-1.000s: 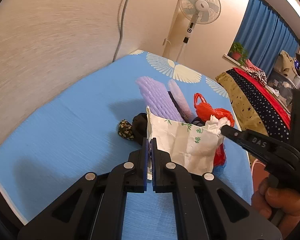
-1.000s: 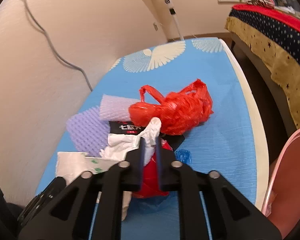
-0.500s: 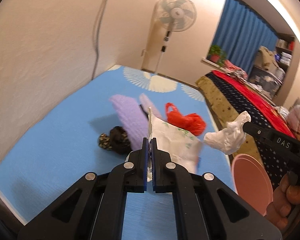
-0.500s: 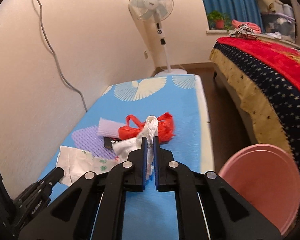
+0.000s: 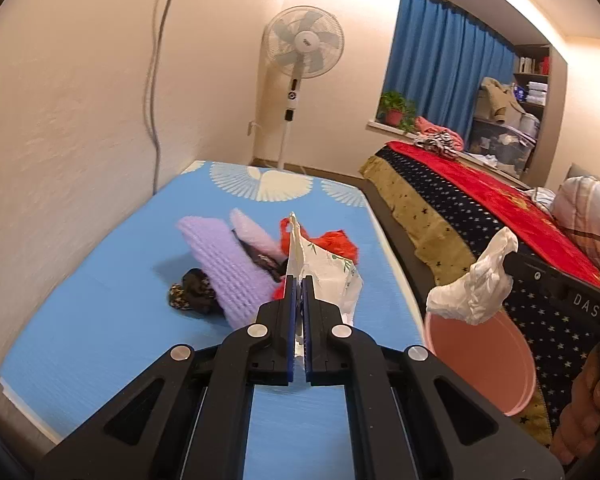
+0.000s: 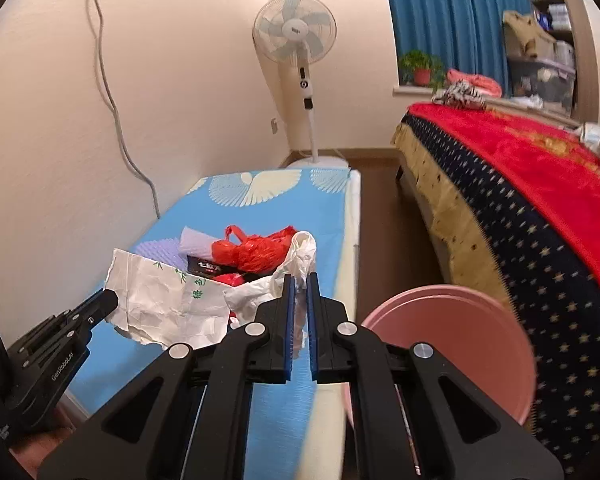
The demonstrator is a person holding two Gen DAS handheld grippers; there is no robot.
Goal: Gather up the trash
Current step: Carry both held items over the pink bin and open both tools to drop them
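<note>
Left gripper: jaws pinched tight on the edge of a white paper bag, bag standing at 12 o'clock above the mat. Right gripper: jaws nearly closed on a crumpled white wad. From the left wrist camera, wad hangs over the pink bin, at 3 o'clock of the left gripper.

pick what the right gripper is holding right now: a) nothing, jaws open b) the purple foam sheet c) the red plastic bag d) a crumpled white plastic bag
d: the right gripper has its jaws shut on a crumpled white plastic bag, which in the left wrist view hangs above the pink bin; the red plastic bag lies on the blue table.
</note>
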